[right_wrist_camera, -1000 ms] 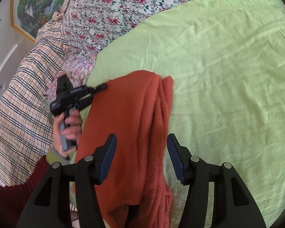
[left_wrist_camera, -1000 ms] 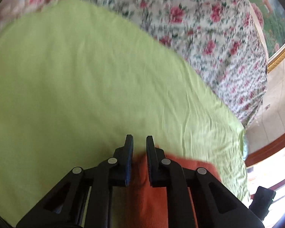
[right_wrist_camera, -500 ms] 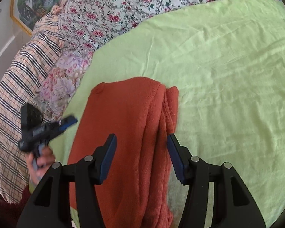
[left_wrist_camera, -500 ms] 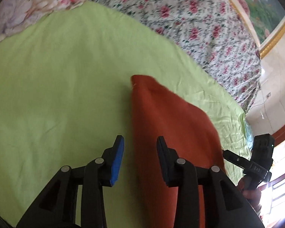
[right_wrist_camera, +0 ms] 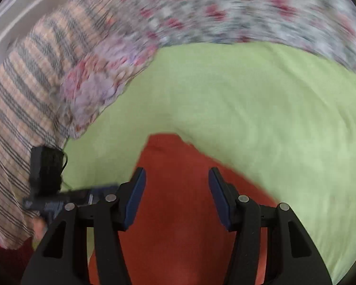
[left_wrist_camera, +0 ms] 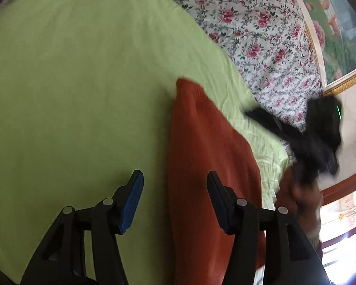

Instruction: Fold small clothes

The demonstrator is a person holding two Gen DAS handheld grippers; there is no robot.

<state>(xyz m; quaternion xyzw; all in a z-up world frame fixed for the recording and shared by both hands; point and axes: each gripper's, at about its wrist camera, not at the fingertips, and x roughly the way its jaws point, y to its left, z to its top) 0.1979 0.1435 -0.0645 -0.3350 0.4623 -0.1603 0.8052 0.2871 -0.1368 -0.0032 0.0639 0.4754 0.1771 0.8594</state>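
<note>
A rust-orange knitted garment (left_wrist_camera: 209,156) lies folded in a long strip on the lime-green sheet (left_wrist_camera: 83,83). My left gripper (left_wrist_camera: 174,180) hovers over the garment's left edge; its jaws are opening and grip nothing. The right gripper (left_wrist_camera: 296,140) shows blurred at the right of the left wrist view. In the right wrist view the right gripper (right_wrist_camera: 176,178) hangs over the garment (right_wrist_camera: 178,204), jaws opening slightly, nothing pinched. The left gripper (right_wrist_camera: 59,194) appears at the lower left, held by a hand.
A floral bedspread (left_wrist_camera: 261,35) borders the green sheet on the far side. A plaid cloth (right_wrist_camera: 18,109) and a pale flowered pillow (right_wrist_camera: 94,83) lie at the left. A framed painting (left_wrist_camera: 332,23) and a wooden frame (left_wrist_camera: 344,185) stand past the bed.
My left gripper let go of the garment, spread its jaws and drew back, leaving the strip flat on the sheet. The right gripper swung fast sideways and rolled, blurring its view.
</note>
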